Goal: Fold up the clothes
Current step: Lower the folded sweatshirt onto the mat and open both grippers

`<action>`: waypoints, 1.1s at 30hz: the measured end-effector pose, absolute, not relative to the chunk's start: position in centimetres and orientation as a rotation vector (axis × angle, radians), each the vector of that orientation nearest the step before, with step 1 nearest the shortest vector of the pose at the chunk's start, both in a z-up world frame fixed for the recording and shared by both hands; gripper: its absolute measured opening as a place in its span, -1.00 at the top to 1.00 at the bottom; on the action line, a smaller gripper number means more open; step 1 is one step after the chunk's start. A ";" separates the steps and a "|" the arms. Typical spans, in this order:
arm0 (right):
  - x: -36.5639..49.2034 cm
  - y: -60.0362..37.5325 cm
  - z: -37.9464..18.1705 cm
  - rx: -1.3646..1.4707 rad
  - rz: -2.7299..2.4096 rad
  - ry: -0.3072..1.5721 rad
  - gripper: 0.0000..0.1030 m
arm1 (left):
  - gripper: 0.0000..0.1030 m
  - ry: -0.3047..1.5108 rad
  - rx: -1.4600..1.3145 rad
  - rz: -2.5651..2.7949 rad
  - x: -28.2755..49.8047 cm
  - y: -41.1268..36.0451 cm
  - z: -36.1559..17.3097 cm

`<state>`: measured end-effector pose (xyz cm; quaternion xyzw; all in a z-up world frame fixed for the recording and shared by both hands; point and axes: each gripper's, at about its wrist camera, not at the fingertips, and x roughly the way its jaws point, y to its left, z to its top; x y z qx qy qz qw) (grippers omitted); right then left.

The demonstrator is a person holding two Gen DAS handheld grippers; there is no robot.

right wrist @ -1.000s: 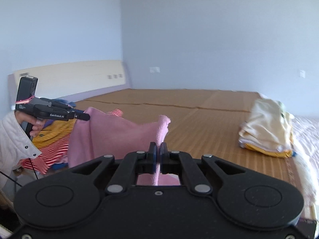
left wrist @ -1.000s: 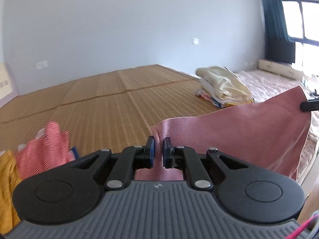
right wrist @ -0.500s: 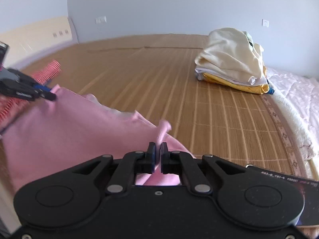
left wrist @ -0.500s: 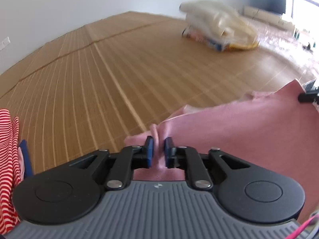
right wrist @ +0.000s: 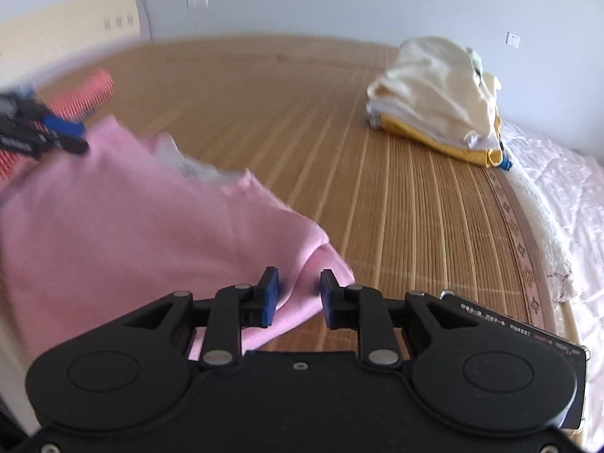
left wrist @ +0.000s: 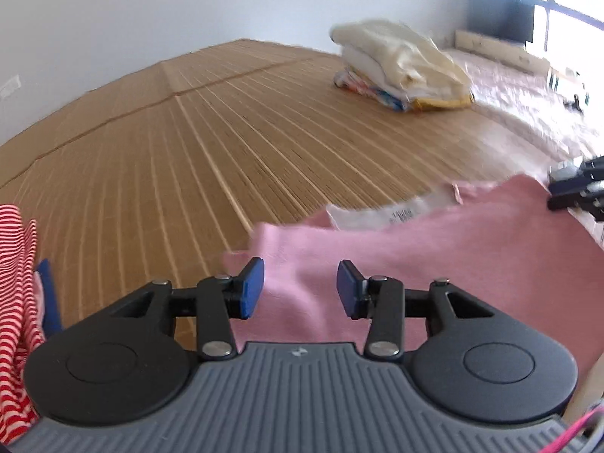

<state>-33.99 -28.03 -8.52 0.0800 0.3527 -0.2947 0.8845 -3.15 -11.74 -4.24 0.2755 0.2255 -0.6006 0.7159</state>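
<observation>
A pink garment [left wrist: 434,249] lies spread on the bamboo mat [left wrist: 211,143], with a white label [left wrist: 389,213] showing at its far edge. My left gripper [left wrist: 300,287] is open, its blue pads apart over the garment's left corner. My right gripper [right wrist: 298,296] is open too, with a fold of the pink garment [right wrist: 124,219] lying loose between its pads. Each gripper shows in the other's view: the right gripper [left wrist: 577,188] at the garment's right corner, the left gripper [right wrist: 45,136] at its left corner.
A stack of folded cream and yellow clothes [left wrist: 404,64] sits at the far right of the mat, also the stack [right wrist: 438,102]. A red-and-white striped garment [left wrist: 15,302] lies at the left. A pale quilt [right wrist: 566,226] borders the mat's right side.
Both grippers lowered the pink garment onto the mat and then opened, letting go of its corners. The cloth now lies flat instead of hanging stretched between them.
</observation>
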 end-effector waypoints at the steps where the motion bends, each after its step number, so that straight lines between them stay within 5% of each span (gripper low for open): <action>1: -33.5 -28.0 -8.8 0.152 -0.617 0.736 0.52 | 0.06 0.500 0.644 -1.306 -3.4 -12.0 -4.9; 33: -24.6 -31.2 -7.9 0.004 -0.602 0.646 0.41 | -0.02 0.631 0.573 -1.111 -2.8 -3.3 -5.0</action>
